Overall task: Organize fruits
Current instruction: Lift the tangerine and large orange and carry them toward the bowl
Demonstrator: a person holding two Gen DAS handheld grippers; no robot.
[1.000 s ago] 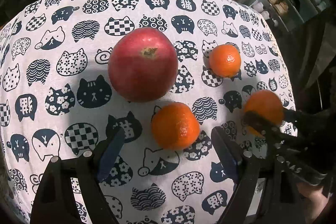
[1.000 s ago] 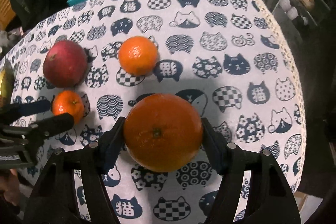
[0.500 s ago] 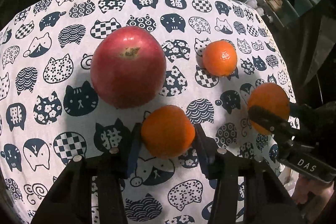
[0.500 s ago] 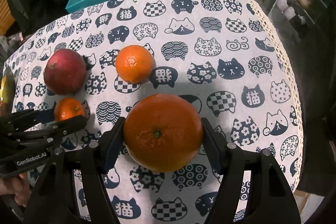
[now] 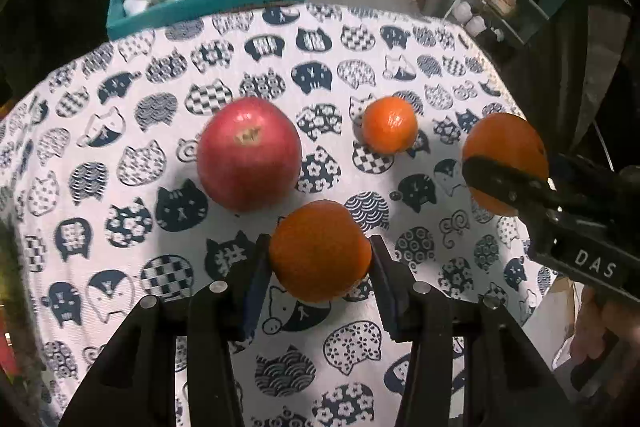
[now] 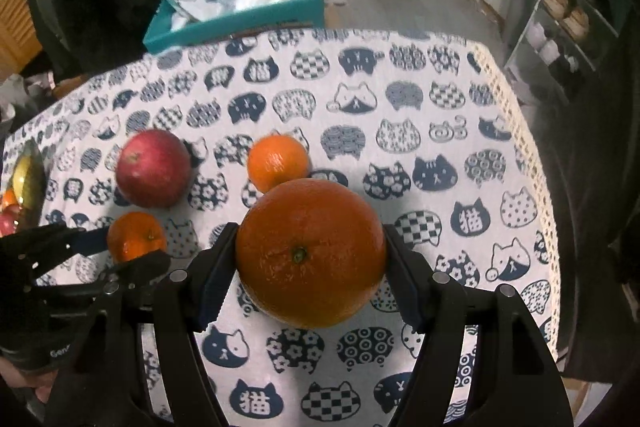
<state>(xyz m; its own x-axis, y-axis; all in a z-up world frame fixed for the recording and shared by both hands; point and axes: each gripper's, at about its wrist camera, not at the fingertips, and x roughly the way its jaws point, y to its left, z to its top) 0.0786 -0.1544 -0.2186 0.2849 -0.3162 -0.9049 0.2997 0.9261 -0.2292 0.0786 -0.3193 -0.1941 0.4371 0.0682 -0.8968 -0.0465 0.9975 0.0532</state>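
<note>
My left gripper pinches a small mandarin, its pads pressed to both flanks, lifted a little off the cloth. My right gripper clamps the big orange, stem scar facing the camera (skin finely pebbled). A red apple sits on the cat-print tablecloth, stem end up. A second small mandarin rests on the cloth to the apple's right, apart from it.

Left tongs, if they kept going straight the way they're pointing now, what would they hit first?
Likely the red apple, just ahead and slightly left of the small orange that the left tongs hold; depth is uncertain.
</note>
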